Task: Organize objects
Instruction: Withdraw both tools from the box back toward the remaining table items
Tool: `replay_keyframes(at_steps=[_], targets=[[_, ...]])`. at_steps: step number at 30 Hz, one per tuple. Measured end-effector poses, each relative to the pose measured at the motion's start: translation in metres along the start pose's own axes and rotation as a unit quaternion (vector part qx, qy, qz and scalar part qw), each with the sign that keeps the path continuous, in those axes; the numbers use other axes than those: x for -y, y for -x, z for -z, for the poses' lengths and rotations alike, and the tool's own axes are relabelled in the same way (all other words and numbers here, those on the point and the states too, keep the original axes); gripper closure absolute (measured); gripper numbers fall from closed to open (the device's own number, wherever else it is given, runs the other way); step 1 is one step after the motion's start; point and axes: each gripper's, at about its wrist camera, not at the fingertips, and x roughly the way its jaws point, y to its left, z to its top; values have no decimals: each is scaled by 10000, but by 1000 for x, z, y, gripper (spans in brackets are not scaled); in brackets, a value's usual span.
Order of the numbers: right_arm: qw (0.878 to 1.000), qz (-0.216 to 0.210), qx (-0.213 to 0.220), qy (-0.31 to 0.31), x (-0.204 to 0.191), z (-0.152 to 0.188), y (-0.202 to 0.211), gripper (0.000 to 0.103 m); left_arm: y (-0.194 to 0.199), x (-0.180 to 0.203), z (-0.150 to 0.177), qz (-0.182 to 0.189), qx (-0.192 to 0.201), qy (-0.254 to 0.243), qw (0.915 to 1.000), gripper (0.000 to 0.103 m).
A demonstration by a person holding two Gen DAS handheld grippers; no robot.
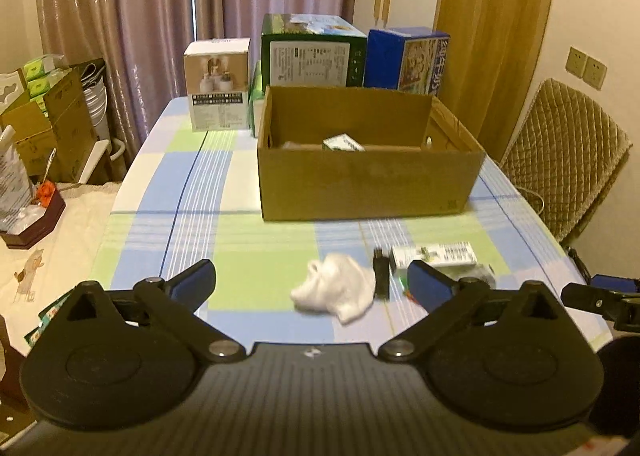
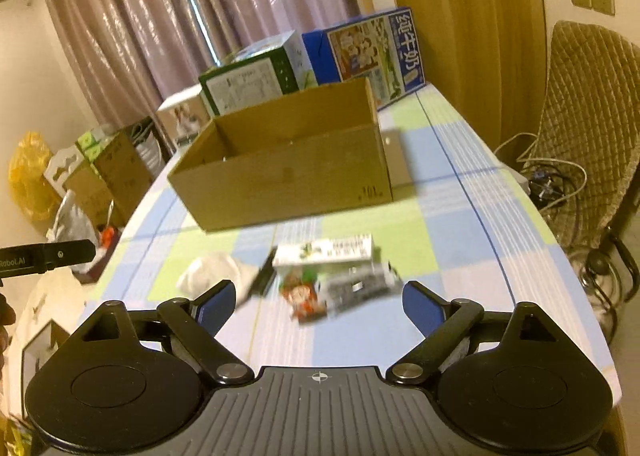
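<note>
Left claw released, empty; right claw likewise; white cloth and cardboard box seen mid-frame on tabletop.

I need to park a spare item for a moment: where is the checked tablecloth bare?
Bare: left of the open brown cardboard box, toward the white product box, and the strip right of the cardboard box. Crowded: the near centre, with the crumpled white cloth, flat black stick and white printed carton.

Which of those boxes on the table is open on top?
The plain brown cardboard box in the middle. The white, green and blue printed boxes behind it are closed.
</note>
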Motion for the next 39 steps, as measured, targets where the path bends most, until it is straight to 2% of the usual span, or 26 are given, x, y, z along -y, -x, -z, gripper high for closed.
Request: replay_keyframes(at_steps=[6, 14, 39], targets=[[9999, -3, -110, 65, -3, 24, 9, 15, 9, 9, 26, 44, -136, 25, 9999, 1], [9999, -40, -149, 17, -2, 32, 13, 15, 11, 14, 47, 59, -285, -6, 9996, 1], [9994, -42, -324, -92, 6, 34, -5, 15, -8, 19, 51, 84, -493, -13, 9987, 1]])
